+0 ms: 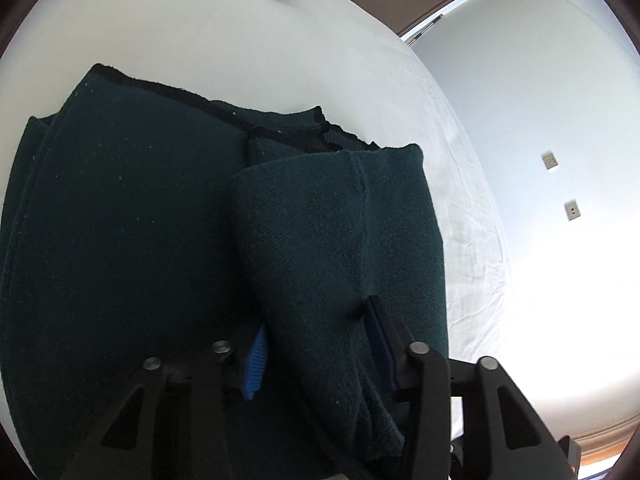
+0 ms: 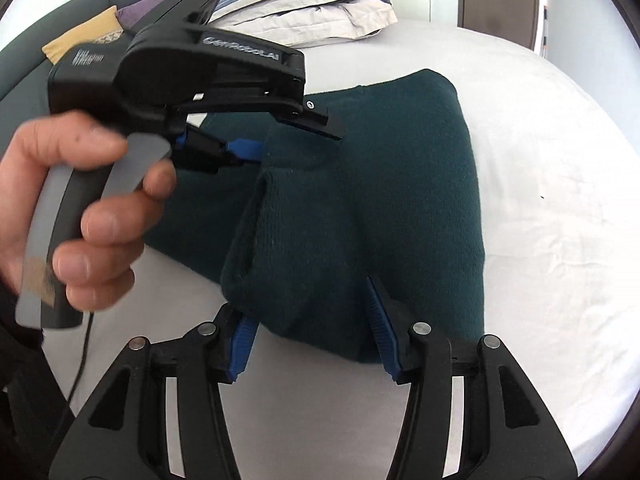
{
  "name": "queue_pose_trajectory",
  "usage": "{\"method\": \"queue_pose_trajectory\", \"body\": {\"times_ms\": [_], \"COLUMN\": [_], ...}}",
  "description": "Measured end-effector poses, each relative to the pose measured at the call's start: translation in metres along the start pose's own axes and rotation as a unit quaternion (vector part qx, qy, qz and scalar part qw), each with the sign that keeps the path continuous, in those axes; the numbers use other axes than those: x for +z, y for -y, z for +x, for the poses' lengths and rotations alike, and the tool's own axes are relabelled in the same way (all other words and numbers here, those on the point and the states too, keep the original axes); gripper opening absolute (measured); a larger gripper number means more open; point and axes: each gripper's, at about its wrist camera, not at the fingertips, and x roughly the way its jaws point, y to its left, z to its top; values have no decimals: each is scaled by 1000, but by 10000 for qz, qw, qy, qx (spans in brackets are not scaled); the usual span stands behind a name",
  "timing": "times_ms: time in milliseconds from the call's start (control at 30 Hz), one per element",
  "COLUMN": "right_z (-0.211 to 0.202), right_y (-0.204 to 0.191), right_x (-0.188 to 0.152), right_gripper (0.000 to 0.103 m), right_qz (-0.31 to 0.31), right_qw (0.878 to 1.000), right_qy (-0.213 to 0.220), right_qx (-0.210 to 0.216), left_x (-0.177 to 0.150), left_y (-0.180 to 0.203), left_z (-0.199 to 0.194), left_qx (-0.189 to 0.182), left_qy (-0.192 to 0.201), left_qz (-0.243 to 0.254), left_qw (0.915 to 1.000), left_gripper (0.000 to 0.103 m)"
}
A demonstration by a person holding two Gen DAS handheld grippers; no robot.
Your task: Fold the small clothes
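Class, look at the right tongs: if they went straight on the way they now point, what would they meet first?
Most likely the folded dark green knitted sweater: its near fold already lies between the right tongs, on the white bed sheet. Depth is uncertain.

text: "GenRobot.AI" — raised lettering | on: left gripper (image 2: 240,148) black housing | small label beside — unreadable

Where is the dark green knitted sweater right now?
The dark green knitted sweater lies partly folded on the white bed sheet, centre in both wrist views, with a pile of pale bedding beyond it near the headboard.
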Motion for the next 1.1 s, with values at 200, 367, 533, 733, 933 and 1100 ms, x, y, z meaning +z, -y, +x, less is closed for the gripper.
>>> {"method": "queue_pose_trajectory", "body": {"times_ms": [200,367,533,733,933,1100], "right_z": [1,-6,-5,12,33,58], "right_y": [-17,-53,-81,-124,-152,-149], "right_x": [-9,1,14,28,28,34], "right_gripper": [19,9,8,8,8,9], "right_qz": [-267,-615,-835,-1160,-1247,-942], "right_qw": [9985,9957,9945,9910,9895,9922], "right_qy": [269,580,619,553,321,-62], "right_qx": [-388,-389,-106,363,655,813], "left_x": [8,18,30,38,45,42], "left_y": [2,-10,-37,-90,-116,-135], "left_z": [-14,-43,-70,-90,-87,-65], "left_qx": [-21,-134,-71,32,158,193], "left_qy": [-13,166,260,293,233,190], "left_qz": [127,240,278,-55,-94,-331], "left_qw": [9999,9995,9992,9996,9996,9991], "left_gripper": [14,13,13,13,13,23]}}
